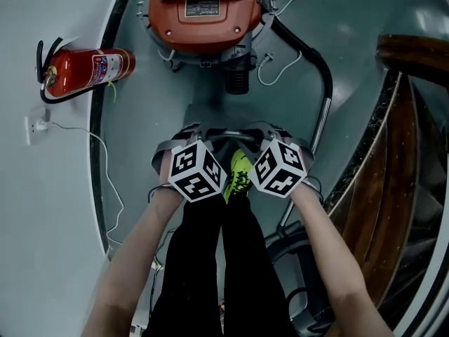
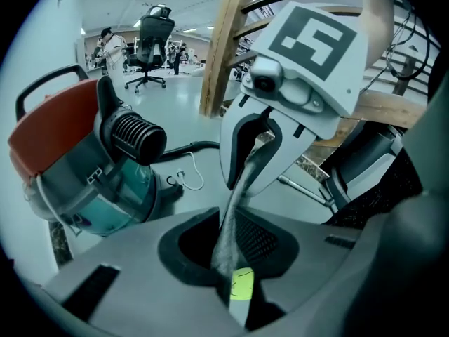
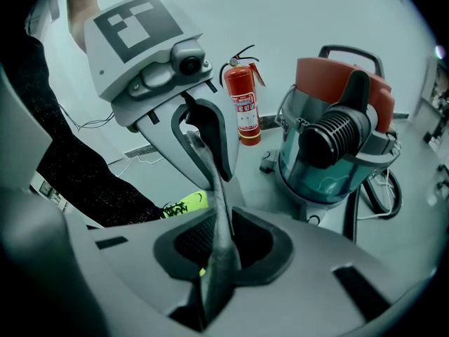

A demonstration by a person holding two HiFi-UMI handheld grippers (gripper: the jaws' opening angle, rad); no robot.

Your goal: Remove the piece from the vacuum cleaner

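Grey and thin, a strip (image 2: 237,195) is being gripped at either end by the left tongs (image 2: 231,272) and the right tongs (image 3: 217,258), both clenched on it, apart from the vacuum cleaner (image 1: 203,9) on the floor ahead. Its teal canister (image 3: 330,181) is being shown only by the gripper views, its contents unreadable. The red fire extinguisher (image 3: 242,104) is being missed by the left gripper view.

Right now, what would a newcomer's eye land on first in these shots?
The orange-topped vacuum cleaner at the top of the head view, with a red fire extinguisher to its left by the wall. Then the two marker cubes at centre: the left hand-held gripper and right hand-held gripper side by side, both shut on one thin grey bar, with a neon-yellow shoe showing between them.
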